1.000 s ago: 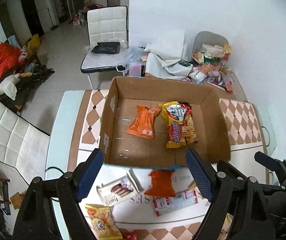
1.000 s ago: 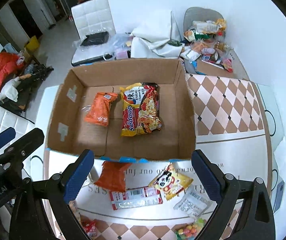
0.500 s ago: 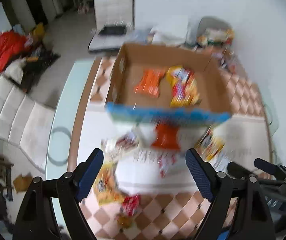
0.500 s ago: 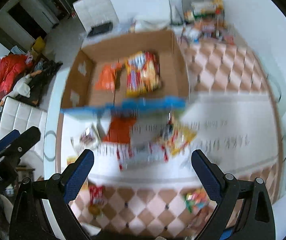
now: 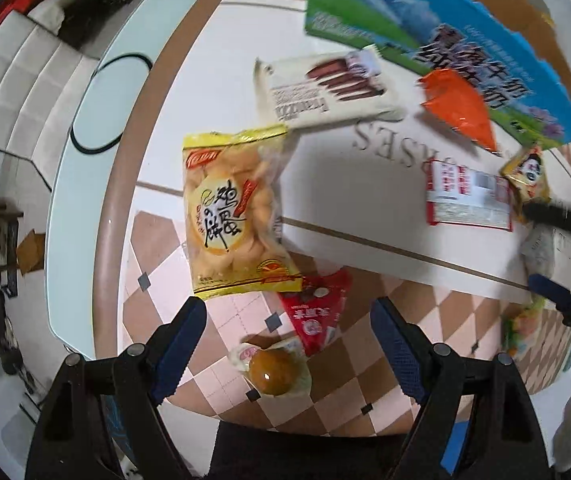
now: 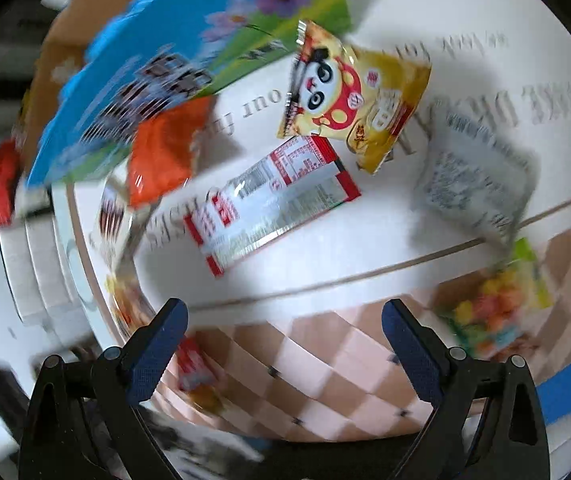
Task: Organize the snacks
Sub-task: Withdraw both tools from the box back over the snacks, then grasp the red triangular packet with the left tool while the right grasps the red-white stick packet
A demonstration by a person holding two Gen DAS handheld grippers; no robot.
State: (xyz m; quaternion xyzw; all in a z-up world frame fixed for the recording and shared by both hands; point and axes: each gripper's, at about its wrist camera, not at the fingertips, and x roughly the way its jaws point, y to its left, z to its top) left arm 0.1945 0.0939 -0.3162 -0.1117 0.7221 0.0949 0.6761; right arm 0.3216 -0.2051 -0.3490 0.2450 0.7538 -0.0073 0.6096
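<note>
Bright indoor light; right view motion-blurred, fisheye edges warped w/ vignette.

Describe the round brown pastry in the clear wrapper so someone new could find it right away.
Start at the checkered table edge nearest the open left gripper. Between its blue fingers lies the round brown pastry in a clear wrapper, touching the red triangular packet. It is the only unprinted, see-through pack.

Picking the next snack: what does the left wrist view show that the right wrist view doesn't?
Left only, sharply: yellow cracker bag, white wafer pack, red triangular packet, round pastry.
Right only, clearly: grey-printed packet, colourful candy bag.
Both: panda packet, red-and-white bar, orange packet, box's printed wall.
</note>
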